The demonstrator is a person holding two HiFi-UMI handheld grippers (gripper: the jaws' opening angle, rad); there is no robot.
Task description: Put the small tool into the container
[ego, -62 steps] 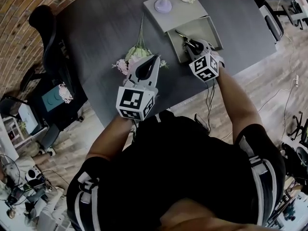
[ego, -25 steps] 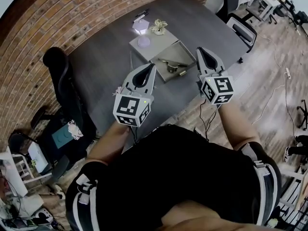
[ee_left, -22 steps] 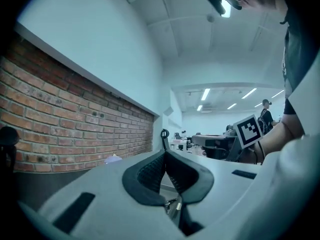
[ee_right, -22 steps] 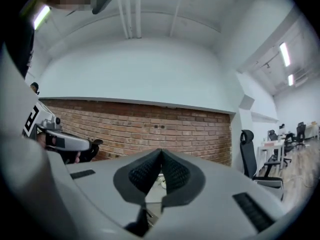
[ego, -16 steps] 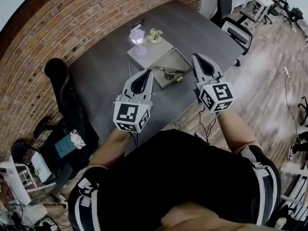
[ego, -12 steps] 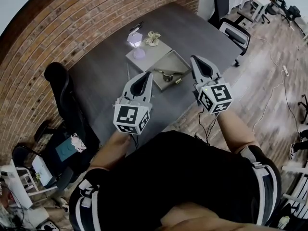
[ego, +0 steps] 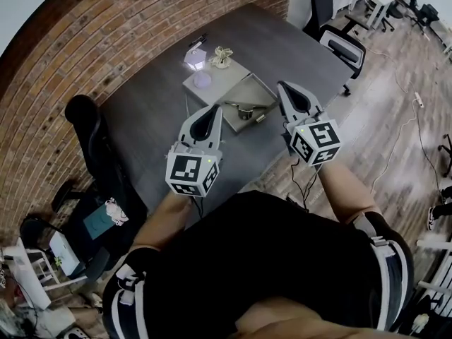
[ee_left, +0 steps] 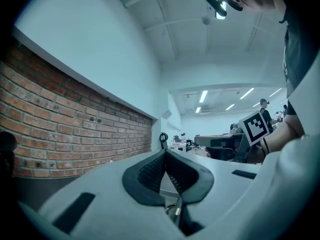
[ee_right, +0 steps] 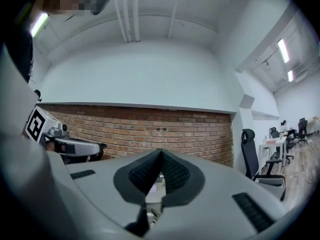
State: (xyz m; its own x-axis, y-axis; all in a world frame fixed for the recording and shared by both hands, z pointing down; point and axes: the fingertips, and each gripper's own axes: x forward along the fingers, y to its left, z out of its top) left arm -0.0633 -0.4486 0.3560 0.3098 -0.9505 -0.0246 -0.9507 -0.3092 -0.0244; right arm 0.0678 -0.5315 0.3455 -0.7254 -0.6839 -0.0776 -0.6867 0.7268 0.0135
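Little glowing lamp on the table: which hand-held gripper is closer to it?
Left. The left hand-held gripper hangs on the lamp's side of the tray, nearer the person; the right hand-held gripper hangs past the tray's opposite side.

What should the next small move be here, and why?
Probably just lower both grippers to rest. The small tool lies inside the container, and the left gripper and right gripper are held clear of it, jaws shut and empty, so nothing seems left to place.

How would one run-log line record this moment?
left gripper: shut, empty | right gripper: shut, empty | small tool: in container
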